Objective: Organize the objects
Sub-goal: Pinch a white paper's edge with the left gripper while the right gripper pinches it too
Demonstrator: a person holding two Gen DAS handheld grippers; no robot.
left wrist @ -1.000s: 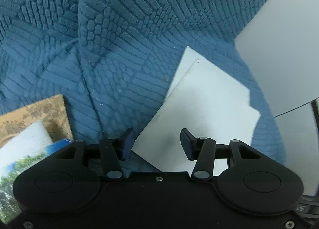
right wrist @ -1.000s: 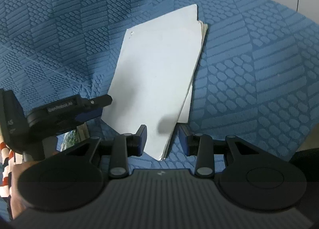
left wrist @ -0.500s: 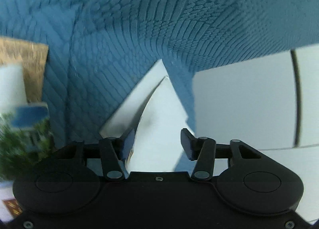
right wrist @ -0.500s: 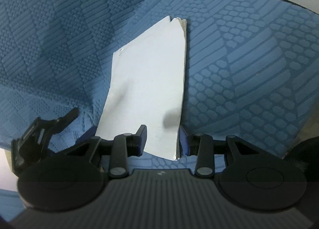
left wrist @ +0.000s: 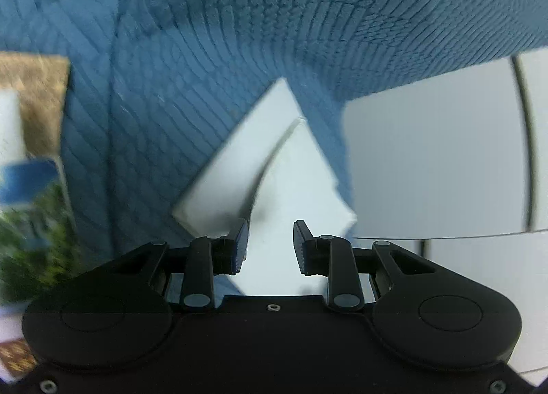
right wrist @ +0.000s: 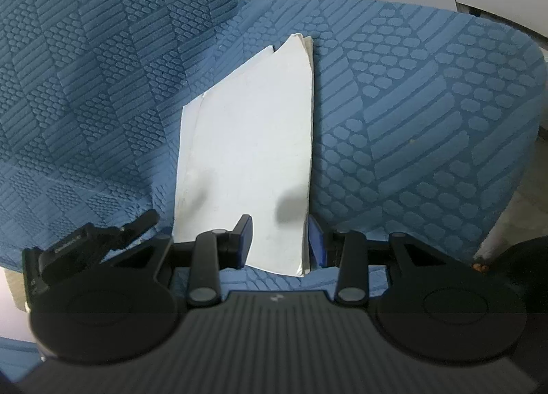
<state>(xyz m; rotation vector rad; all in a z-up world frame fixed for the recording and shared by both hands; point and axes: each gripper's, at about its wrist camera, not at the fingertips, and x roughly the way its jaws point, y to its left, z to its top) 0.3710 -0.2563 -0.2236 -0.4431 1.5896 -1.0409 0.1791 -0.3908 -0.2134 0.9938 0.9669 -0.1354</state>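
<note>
Though not yet clamped, finds left gripper (left wrist: 270, 239) jaws just closing: narrower than a second ago, still apart, top sheet (left wrist: 294, 181) now curling up against one pad. Locates white paper stack (right wrist: 246, 154) flat on blue textured cushion (right wrist: 411, 120). Records right gripper (right wrist: 281, 239) jaws unchanged: apart, straddling the stack's near corner, no squeeze evident. Judges top sheet separating from stack; expects pinch next, sorting barely begun.

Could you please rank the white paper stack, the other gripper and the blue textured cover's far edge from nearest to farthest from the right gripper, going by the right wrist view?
From the right gripper:
1. White paper stack, between its jaws.
2. Left gripper, just beside it, low on the view's left.
3. Blue textured cover, far edge along the top, against the pale wall.
</note>
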